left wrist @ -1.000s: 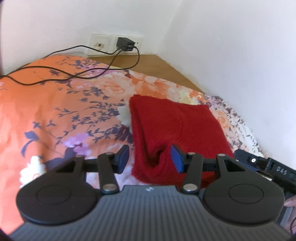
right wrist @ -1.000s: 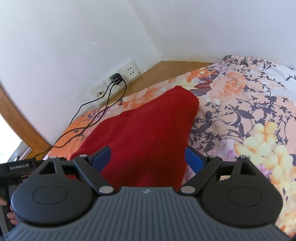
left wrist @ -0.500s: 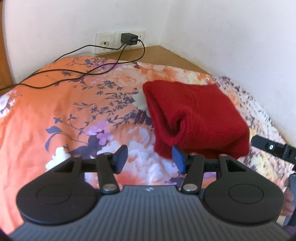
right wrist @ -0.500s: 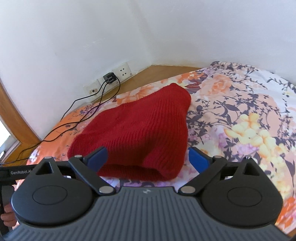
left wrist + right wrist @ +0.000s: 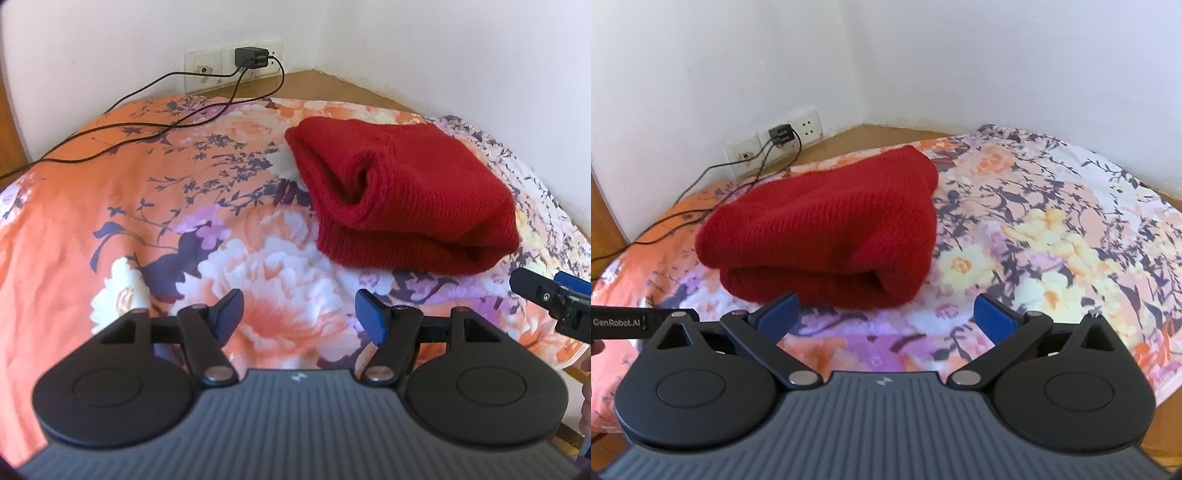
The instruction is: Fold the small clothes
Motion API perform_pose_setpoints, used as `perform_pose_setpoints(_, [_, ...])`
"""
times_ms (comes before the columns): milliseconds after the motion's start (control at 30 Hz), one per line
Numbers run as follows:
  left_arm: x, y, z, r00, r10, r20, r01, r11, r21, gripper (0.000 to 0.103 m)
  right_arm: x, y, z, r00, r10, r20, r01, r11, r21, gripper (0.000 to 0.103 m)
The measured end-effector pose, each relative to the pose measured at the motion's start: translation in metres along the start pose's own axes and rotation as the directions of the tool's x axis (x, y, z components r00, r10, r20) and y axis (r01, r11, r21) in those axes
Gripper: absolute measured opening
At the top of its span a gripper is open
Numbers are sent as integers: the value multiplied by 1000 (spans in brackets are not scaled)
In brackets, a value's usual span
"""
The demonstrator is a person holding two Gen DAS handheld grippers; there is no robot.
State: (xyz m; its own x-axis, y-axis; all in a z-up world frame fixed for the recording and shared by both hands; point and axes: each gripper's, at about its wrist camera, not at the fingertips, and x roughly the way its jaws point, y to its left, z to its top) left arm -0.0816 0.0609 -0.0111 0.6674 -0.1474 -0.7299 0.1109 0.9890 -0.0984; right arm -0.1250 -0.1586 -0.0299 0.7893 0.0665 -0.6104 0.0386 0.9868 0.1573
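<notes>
Your left gripper (image 5: 298,308) and right gripper (image 5: 884,314) hover with fingers spread and empty, because the red sweater (image 5: 827,229) lies folded on the bed (image 5: 110,206).

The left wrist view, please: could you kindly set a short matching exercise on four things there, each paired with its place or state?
Things:
1. red knitted garment
2. black charger plug
3. thin black cable
4. left tool

States:
A. open, holding nothing
B. folded, lying on the floral cover
C. plugged into the white wall socket
D. trailing across the cover

Pairs: 1-B, 2-C, 3-D, 4-A
</notes>
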Motion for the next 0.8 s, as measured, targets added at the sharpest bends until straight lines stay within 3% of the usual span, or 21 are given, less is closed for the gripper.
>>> perform_pose_setpoints(800, [7,-9,-12,1000,18,-26,-17,1000,19,68,3,9,-13,999,-41,-34,41,999,0,103])
